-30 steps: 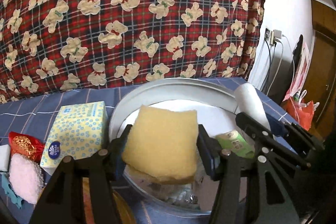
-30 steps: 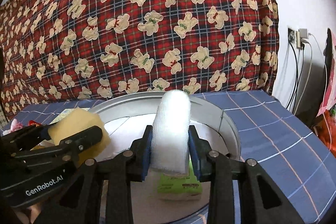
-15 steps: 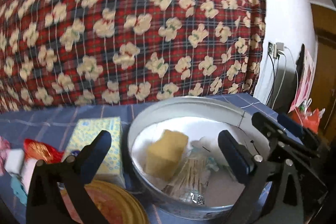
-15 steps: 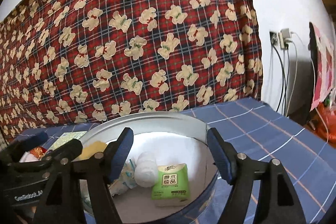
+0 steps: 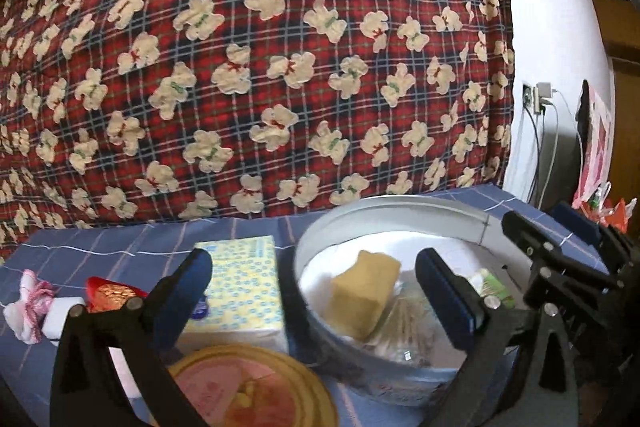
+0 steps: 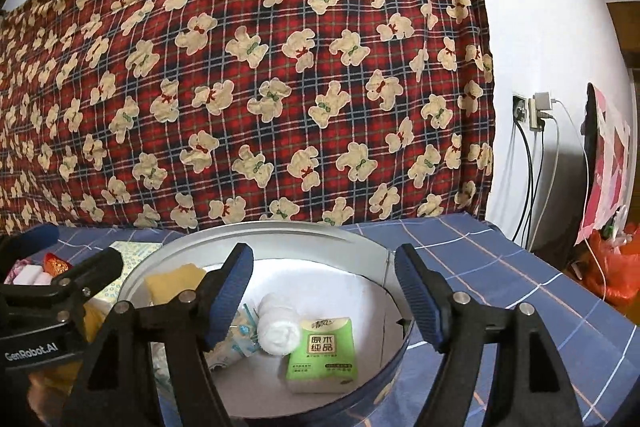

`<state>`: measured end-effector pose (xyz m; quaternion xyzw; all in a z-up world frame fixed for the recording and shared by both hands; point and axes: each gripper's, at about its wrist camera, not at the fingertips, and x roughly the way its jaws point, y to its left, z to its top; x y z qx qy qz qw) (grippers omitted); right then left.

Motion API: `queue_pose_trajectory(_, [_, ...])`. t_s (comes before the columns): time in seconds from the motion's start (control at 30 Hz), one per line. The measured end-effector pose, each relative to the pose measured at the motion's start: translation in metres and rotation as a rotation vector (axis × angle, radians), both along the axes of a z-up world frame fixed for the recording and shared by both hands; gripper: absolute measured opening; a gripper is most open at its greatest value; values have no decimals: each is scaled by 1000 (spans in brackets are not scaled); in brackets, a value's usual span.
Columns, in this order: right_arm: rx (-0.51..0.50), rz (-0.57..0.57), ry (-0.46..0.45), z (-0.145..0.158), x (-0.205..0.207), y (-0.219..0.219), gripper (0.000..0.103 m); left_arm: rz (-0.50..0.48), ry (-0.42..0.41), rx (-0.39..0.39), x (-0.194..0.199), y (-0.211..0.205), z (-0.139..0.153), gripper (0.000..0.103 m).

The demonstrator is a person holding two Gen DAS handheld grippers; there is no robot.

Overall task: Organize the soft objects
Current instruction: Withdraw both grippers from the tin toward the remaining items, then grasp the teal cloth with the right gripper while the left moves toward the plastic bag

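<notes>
A round metal tin (image 5: 384, 215) (image 6: 280, 231) stands on the blue checked cloth. Inside it lie a yellow sponge (image 5: 364, 293) (image 6: 172, 285), a white rolled cloth (image 6: 278, 329), a green tissue pack (image 6: 322, 353) and a clear bag of cotton swabs (image 5: 404, 327). My left gripper (image 5: 320, 291) hangs open and empty above the tin's near-left rim. My right gripper (image 6: 324, 291) is open too, nothing between its fingers, above the tin's near side. The right gripper (image 5: 560, 255) also shows at the right edge of the left wrist view.
Left of the tin lie a yellow-patterned tissue box (image 5: 236, 287), a red foil packet (image 5: 112, 293), a pink-and-white scrunchie (image 5: 30, 301) and a round yellow lid (image 5: 248, 387). A red teddy-bear blanket (image 5: 260, 67) rises behind. Cables and a socket (image 6: 532, 115) hang on the right wall.
Both grippers have opened and let go: the sponge and the white roll dropped into the tin. Both grippers then lifted and drew back a little from the tin.
</notes>
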<state>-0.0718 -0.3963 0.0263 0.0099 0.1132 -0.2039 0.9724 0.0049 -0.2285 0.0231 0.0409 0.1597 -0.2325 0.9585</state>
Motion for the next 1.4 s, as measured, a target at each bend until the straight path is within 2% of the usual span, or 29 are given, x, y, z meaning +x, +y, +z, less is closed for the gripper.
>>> queue_pose_trajectory(0.43, [13, -65, 5, -2, -7, 7, 75, 29, 31, -15, 0, 37, -5, 103])
queue_pose_trajectory(0.63, [38, -34, 35, -6, -8, 20, 75, 48, 29, -19, -2, 59, -6, 103])
queue_pose_trajectory(0.97, [119, 108, 57, -3, 4, 73, 76, 109, 6, -4, 2, 102, -7, 103])
queue_pose_trajectory(1.4, [50, 295, 64, 5, 33, 175, 76, 227, 26, -5, 22, 171, -12, 103])
